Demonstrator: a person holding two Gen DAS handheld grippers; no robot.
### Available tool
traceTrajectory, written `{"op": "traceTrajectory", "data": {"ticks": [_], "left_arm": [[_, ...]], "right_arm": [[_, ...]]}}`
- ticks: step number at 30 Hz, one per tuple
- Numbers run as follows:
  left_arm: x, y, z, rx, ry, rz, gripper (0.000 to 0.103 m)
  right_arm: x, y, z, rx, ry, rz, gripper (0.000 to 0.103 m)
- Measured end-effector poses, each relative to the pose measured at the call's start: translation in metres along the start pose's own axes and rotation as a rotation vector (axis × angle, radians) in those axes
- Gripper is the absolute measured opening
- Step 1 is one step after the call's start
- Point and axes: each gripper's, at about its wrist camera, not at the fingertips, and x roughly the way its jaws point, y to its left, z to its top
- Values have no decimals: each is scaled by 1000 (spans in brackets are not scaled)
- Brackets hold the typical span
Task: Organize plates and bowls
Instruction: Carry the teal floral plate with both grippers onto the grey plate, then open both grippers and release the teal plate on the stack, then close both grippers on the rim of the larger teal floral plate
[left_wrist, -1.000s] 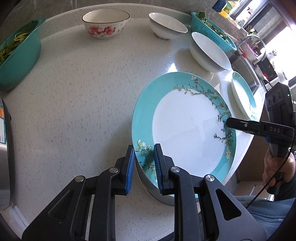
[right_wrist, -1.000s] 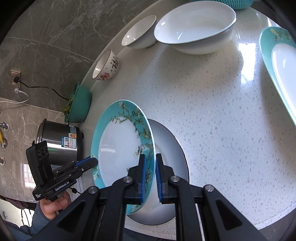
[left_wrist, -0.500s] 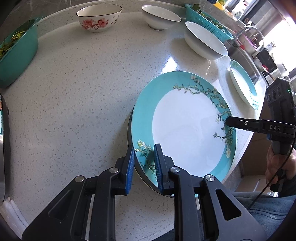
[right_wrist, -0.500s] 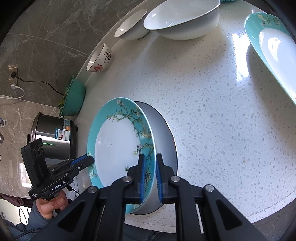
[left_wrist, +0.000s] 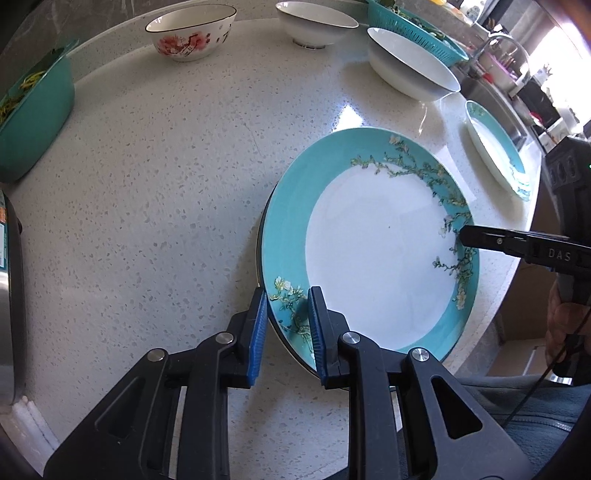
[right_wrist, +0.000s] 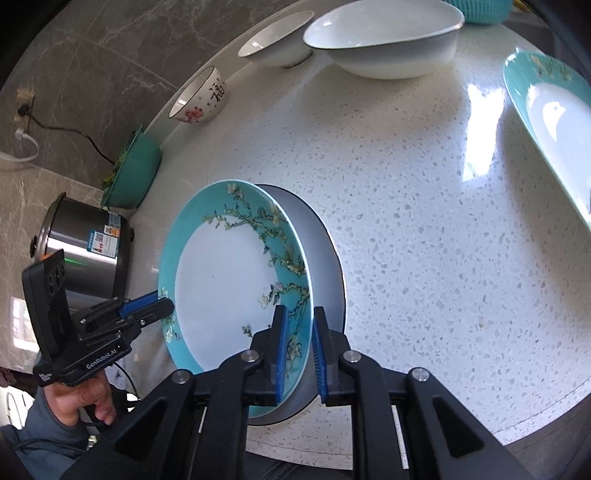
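A teal-rimmed plate with a white centre and blossom branches (left_wrist: 373, 243) (right_wrist: 225, 280) lies low over a grey plate (right_wrist: 325, 258) near the counter's front edge. My left gripper (left_wrist: 286, 325) straddles its left rim, jaws slightly apart around it. My right gripper (right_wrist: 298, 345) straddles the opposite rim, jaws also slightly apart; it shows in the left wrist view (left_wrist: 491, 242). A second teal plate (left_wrist: 495, 151) (right_wrist: 550, 122) lies at the right. A large white bowl (left_wrist: 410, 62), a smaller white bowl (left_wrist: 314, 22) and a flowered bowl (left_wrist: 190, 31) stand at the back.
A teal basin of greens (left_wrist: 29, 110) sits at the left and a steel rice cooker (right_wrist: 85, 247) beside it. A teal colander (left_wrist: 417, 27) stands behind the large bowl. The sink (left_wrist: 498, 92) lies past the counter's right end. The counter edge (right_wrist: 480, 435) is close.
The teal plate has come down from a tilt almost flat onto the grey plate. Both grippers' jaws have widened from clamped to loose around the rim.
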Motion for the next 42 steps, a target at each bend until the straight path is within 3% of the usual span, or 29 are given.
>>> {"op": "traceTrajectory", "data": {"ticks": [6,9,12,13,15,16,23,31,36,39,42], "left_arm": [[5,-8,5,14,-17,25,22],[7,-7,8,1,-19,14,22],[3,-4,12,-20,-47,10,25],[-1,-2,13,-28,-61,9,29],[-9,0,20,-45,-102,8,60],[-14,1,25,-50,-124,2,65],[-42,-21,68,-59,-254,-153,78],[-35,-97,109,-35,-287,-323,83],[-7,-159,131,-71,-265,-312,83],[16,-195,146,-135,-249,-330,83],[48,-236,156,-166,-205,-298,83]], "right_arm": [[0,21,-2,-119,-9,-134,24],[1,24,-4,-132,-12,-142,31],[-1,25,-4,-135,-27,-140,45],[-3,25,-3,-137,-36,-137,46],[-6,25,-1,-137,-48,-134,48],[-8,25,0,-138,-56,-132,48],[-45,9,9,-86,-130,-62,60],[-121,-58,35,-3,-264,94,67],[-160,-114,58,-22,-297,131,70],[-173,-156,75,-31,-263,138,70],[-187,-201,85,-37,-232,120,70]]}}
